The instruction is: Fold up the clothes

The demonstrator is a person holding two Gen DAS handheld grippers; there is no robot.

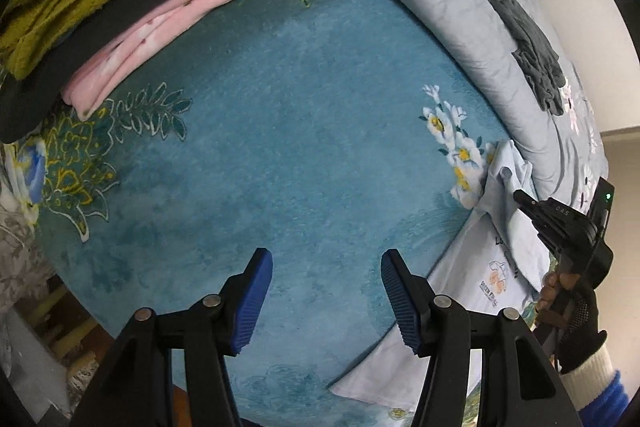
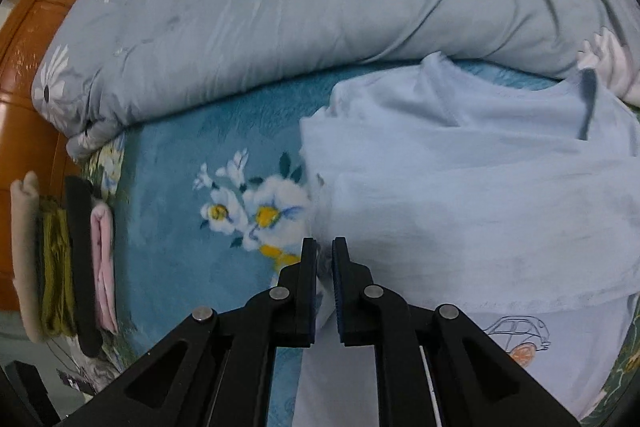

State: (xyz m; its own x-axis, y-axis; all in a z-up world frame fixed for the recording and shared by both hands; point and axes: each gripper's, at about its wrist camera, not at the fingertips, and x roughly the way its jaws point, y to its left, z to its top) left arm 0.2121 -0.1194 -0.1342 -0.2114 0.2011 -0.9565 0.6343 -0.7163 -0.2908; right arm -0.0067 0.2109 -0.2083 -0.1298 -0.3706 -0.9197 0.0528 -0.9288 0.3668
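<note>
The left gripper (image 1: 326, 301) is hanging with jaws apart and empty over the teal floral blanket (image 1: 280, 115). The right gripper (image 2: 325, 267) is pinching a fold of the pale blue T-shirt (image 2: 480, 187), which is lying on the blanket beside the grey quilt (image 2: 280, 19). Folded clothes (image 1: 120, 7) are sitting stacked at the blanket's far edge.
</note>
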